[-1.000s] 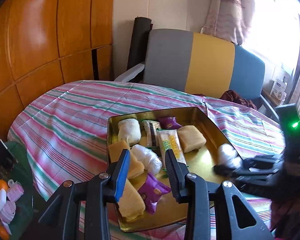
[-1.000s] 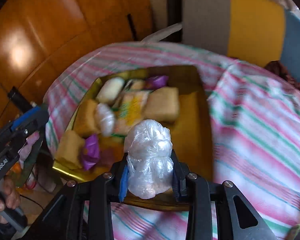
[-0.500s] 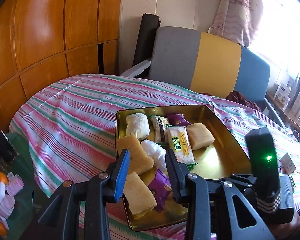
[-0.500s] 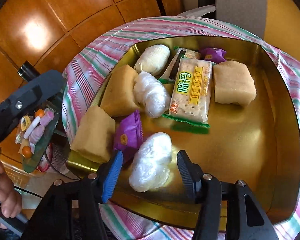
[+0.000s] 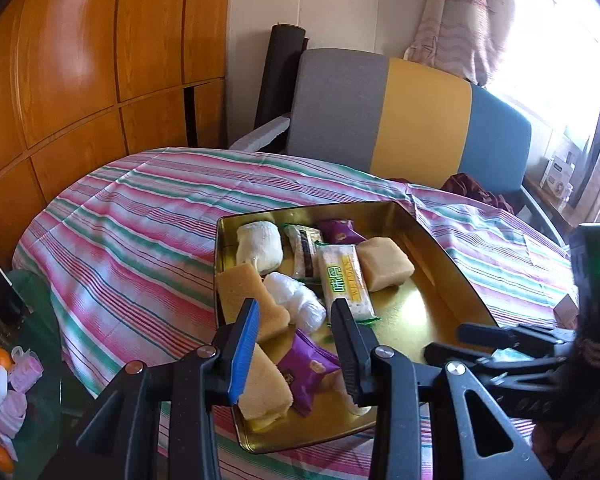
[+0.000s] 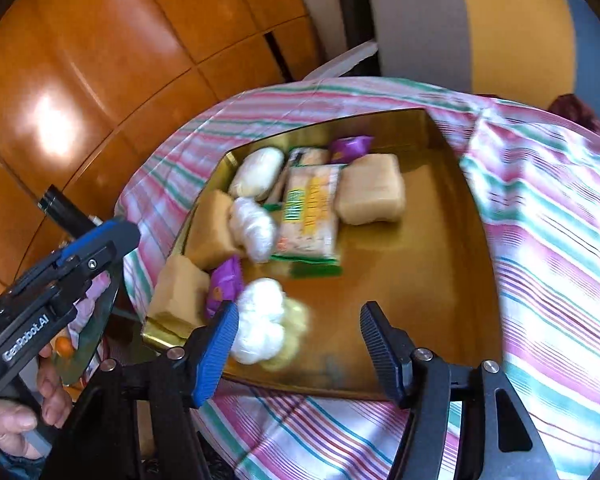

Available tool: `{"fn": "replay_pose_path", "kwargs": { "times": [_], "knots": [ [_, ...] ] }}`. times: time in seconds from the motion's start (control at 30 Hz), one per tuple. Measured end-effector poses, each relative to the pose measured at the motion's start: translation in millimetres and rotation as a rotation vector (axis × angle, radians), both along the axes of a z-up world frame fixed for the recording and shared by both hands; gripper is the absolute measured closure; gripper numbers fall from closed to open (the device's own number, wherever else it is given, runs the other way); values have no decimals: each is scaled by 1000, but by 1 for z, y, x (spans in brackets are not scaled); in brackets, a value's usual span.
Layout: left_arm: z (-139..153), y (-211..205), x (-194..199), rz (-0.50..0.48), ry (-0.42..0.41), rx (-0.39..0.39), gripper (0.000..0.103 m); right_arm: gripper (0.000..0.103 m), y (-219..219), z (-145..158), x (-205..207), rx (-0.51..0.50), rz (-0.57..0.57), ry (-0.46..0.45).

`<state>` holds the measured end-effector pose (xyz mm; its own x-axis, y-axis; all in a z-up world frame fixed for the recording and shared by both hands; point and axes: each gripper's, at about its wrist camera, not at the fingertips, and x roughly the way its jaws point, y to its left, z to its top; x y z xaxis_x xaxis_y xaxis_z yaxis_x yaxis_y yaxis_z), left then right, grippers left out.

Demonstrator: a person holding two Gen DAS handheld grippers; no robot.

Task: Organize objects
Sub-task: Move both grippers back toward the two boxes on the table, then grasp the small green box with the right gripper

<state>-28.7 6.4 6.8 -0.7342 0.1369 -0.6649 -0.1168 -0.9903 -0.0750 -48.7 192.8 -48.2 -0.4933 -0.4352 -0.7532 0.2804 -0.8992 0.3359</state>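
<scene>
The right tongs [image 6: 296,332] have just been opening and now stand spread, pinching nothing; the clear-wrapped white bundle [image 6: 260,320] lies on the gold tray's [image 6: 440,248] floor at the near left, just beside the blue pad. The left tongs [image 5: 296,340] hang over the tray's near left end, jaws narrowly parted around nothing. The tray sits on the striped table [image 5: 140,216] with cakes, a cracker packet [image 6: 310,216] and purple packets [image 6: 224,284].

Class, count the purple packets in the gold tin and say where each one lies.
2. One purple packet lies at the far edge of the tin, beside the biscuit packs. The other lies near the front left, between a sponge cake and the white wrapped bundle. Others may be hidden.
</scene>
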Motion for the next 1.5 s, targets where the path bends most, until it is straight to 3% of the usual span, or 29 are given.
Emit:
{"fn": "replay_pose_path", "kwargs": {
  "times": [0.27,0.43,0.7,0.8,0.9,1.0,1.03,1.07,1.1,1.2,1.3,1.5],
  "knots": [
    [2,23,1,-65,-6,-9,66,27,78,11,25,47,-165,8],
    [6,49,0,-136,3,-9,66,25,162,21,48,98,-335,-35],
    [4,103,-4,-270,-12,-14,66,16,303,22,86,195,-660,-207],
    [6,123,-3,-318,-16,-16,66,16,326,5,87,222,-703,-298],
    [7,146,-2,-372,-17,-24,66,16,331,-17,81,245,-670,-384],
    [8,167,1,-418,-19,-35,66,27,330,-42,75,272,-633,-462],
    [8,173,2,-433,-20,-39,66,44,330,-50,74,275,-622,-489],
    [9,180,3,-448,-23,-39,66,73,330,-56,73,278,-609,-508],
    [9,187,4,-469,-28,-39,66,72,331,-60,72,269,-608,-522],
    [8,208,5,-529,-44,-45,66,73,334,-37,76,227,-617,-405],
    [3,234,5,-589,-75,-53,66,73,341,-7,86,117,-633,-247],
    [-15,289,-1,-681,-188,-39,66,72,396,41,120,45,-915,12]
  ]
}}
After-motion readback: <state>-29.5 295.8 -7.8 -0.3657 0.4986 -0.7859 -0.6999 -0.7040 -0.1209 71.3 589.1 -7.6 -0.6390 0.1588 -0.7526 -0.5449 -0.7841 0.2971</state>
